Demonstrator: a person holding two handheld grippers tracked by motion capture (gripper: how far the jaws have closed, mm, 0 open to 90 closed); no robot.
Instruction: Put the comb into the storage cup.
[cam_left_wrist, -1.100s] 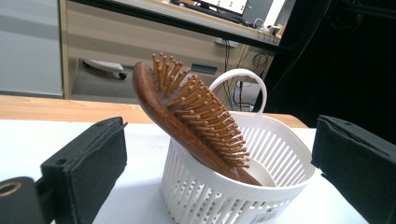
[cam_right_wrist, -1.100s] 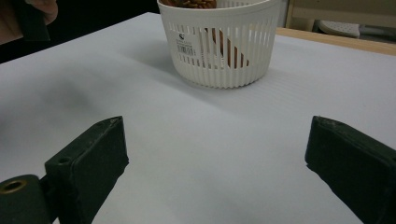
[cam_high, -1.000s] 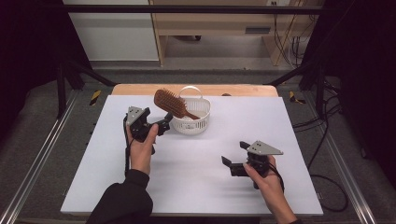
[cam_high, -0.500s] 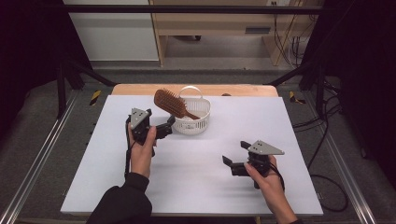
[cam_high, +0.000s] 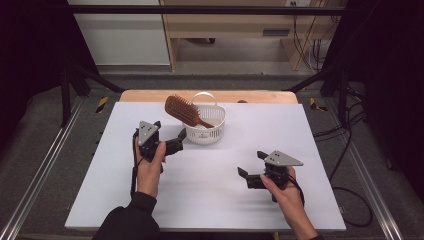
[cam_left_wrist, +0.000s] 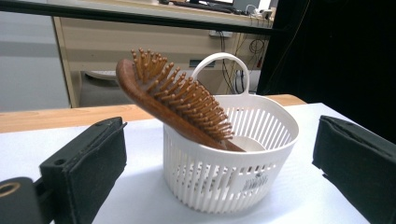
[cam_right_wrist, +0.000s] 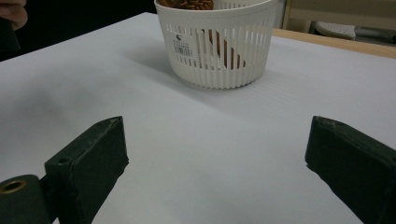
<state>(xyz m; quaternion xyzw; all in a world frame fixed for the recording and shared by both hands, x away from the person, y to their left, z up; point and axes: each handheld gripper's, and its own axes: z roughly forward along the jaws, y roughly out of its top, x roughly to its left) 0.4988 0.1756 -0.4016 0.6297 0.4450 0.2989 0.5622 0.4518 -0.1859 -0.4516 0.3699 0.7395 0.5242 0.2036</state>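
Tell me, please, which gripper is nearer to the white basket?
Left. The left gripper sits just beside the white basket, while the right gripper rests farther off, toward the person.

A white slatted basket (cam_high: 209, 126) stands toward the far edge of the white worktop (cam_high: 320, 150). A brown wooden hairbrush (cam_high: 183, 111) leans in it, handle down inside, bristled head sticking up and out over the basket's left rim. Just left of the basket and a little nearer the person, the left gripper (cam_high: 172, 140) points at it with jaws spread, not touching. The right gripper (cam_high: 250, 167) sits well apart from the basket, nearer the person and to its right, jaws also spread and empty.
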